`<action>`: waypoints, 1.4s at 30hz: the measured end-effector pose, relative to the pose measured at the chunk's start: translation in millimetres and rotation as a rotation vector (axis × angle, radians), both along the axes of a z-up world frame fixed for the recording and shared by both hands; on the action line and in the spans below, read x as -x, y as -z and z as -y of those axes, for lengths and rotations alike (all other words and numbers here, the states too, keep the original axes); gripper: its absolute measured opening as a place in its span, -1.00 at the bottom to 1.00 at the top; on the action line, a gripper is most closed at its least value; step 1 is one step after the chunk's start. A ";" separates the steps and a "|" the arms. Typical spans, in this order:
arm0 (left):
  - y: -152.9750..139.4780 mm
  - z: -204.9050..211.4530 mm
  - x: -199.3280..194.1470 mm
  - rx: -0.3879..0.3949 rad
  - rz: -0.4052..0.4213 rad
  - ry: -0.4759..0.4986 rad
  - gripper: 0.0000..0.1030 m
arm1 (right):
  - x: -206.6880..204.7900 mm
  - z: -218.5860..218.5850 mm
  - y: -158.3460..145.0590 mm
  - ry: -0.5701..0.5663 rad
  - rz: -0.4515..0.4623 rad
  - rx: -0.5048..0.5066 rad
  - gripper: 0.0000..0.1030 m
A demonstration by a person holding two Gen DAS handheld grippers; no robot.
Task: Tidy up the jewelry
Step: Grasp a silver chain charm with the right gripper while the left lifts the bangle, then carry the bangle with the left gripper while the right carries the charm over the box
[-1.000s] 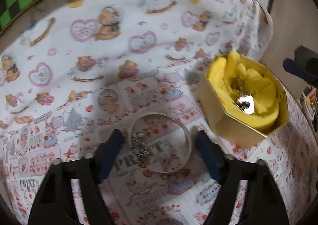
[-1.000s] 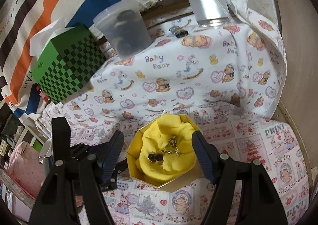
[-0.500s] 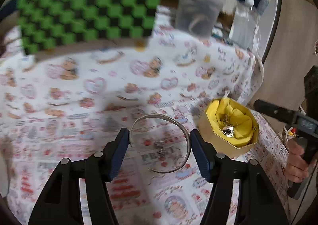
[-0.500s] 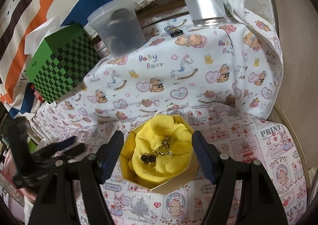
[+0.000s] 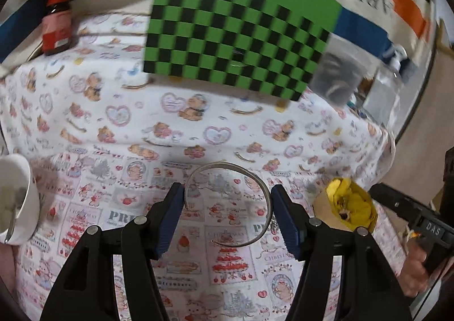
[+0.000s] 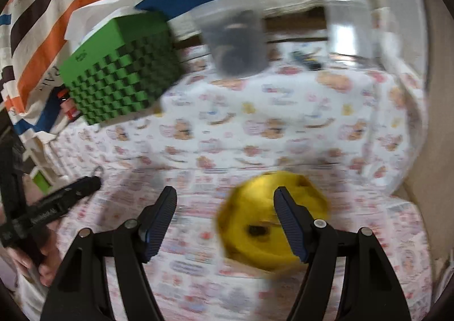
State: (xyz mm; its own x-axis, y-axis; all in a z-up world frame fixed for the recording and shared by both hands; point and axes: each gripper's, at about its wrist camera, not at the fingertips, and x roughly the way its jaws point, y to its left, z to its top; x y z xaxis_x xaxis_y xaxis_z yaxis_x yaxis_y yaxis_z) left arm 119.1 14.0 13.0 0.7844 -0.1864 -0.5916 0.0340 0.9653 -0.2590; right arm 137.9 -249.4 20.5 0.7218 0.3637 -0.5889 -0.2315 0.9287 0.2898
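my left hand-held gripper (image 5: 227, 218) grips the silver bangle (image 5: 229, 204) above the desk.
the bangle's open ring sits between my blue pads (image 5: 170, 218), touching both, over the printed cloth (image 5: 142, 122). the gold box (image 5: 347, 210) with yellow lining stands toward the right edge, near the bangle but apart from it. my right hand-held gripper (image 6: 225, 221) is spread open and carries nothing, its right finger in front of the blurred box (image 6: 255, 224). a green checkered box (image 5: 238, 34) stands at the far edge.

It looked a home: a teddy-bear tablecloth (image 5: 215, 133) (baby pattern), a white mug (image 5: 17, 201), a pump bottle (image 6: 349, 17).
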 end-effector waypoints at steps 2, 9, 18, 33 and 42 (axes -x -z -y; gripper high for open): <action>0.3 -4.9 -0.1 0.016 0.000 -0.013 0.19 | -7.5 -20.5 -2.6 -0.052 -0.019 0.025 0.33; 12.0 -10.5 -10.8 0.001 -0.047 -0.070 0.19 | -36.1 -78.8 22.2 -0.178 -0.143 0.147 0.04; 16.2 -13.5 -12.4 -0.007 -0.060 -0.085 0.19 | -61.2 -118.9 61.4 -0.177 -0.297 0.283 -0.23; 18.6 -10.9 -14.4 -0.040 -0.065 -0.080 0.19 | -73.7 -117.4 73.1 -0.098 -0.325 0.385 -0.91; 13.8 -16.8 -10.2 -0.032 -0.046 -0.104 0.19 | -22.2 -82.7 49.7 -0.197 -0.210 0.293 -0.92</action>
State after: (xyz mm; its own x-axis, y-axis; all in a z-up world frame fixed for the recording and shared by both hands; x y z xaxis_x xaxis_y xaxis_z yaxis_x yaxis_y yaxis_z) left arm 129.3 30.7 -0.8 0.7706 -0.0862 -0.6314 -0.0774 0.9708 -0.2270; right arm 160.1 -166.7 -29.2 0.5083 0.2780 -0.8151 -0.3773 0.9227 0.0794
